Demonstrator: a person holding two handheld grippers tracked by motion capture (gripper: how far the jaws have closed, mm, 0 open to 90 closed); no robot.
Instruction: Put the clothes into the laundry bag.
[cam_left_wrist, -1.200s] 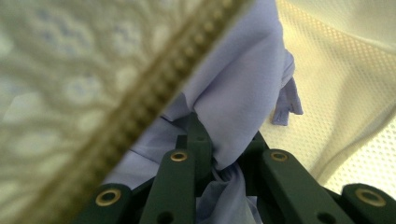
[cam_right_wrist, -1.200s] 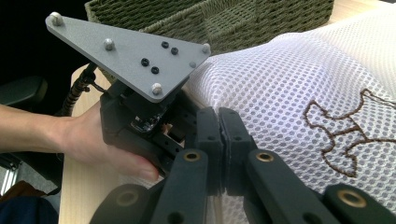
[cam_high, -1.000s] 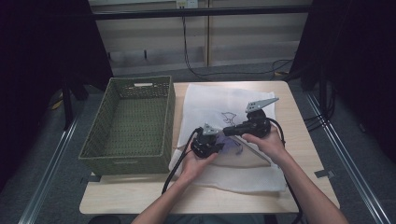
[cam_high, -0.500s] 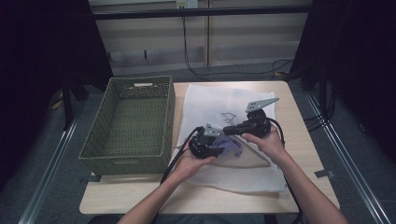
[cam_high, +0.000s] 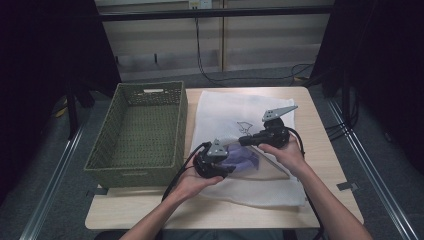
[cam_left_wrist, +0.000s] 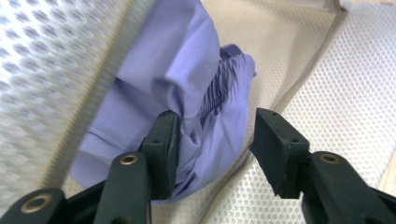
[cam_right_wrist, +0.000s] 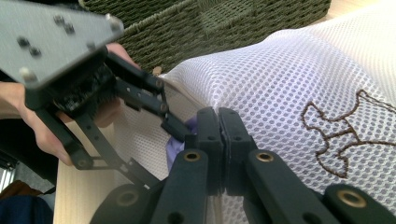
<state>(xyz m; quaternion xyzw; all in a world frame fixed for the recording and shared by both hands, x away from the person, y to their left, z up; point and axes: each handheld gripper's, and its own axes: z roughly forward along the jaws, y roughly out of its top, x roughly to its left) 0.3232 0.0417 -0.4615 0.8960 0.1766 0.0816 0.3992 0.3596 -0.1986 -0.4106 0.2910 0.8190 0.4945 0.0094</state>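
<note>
A white mesh bag (cam_high: 225, 110) with a brown stitched figure lies spread on the table. My right gripper (cam_high: 241, 141) is shut on the bag's top layer (cam_right_wrist: 289, 79) at its mouth and holds it lifted. A purple cloth (cam_high: 246, 157) lies inside the opening. My left gripper (cam_high: 231, 166) reaches into that mouth. In the left gripper view its jaws (cam_left_wrist: 215, 123) stand open. The left jaw touches the purple cloth (cam_left_wrist: 177, 70), and the right jaw is over bare mesh (cam_left_wrist: 336, 93). In the right gripper view, a bit of purple cloth (cam_right_wrist: 175, 144) peeks beside my shut jaws (cam_right_wrist: 218, 114).
A green woven basket (cam_high: 135, 130) stands left of the bag, close to my left hand, and its wall (cam_right_wrist: 210, 23) fills the background of the right gripper view. Cables trail from both grippers toward the table's front edge (cam_high: 200, 220).
My left gripper has drawn slightly back toward the front left, and its forearm has swung left. The right gripper has held the bag's edge still.
</note>
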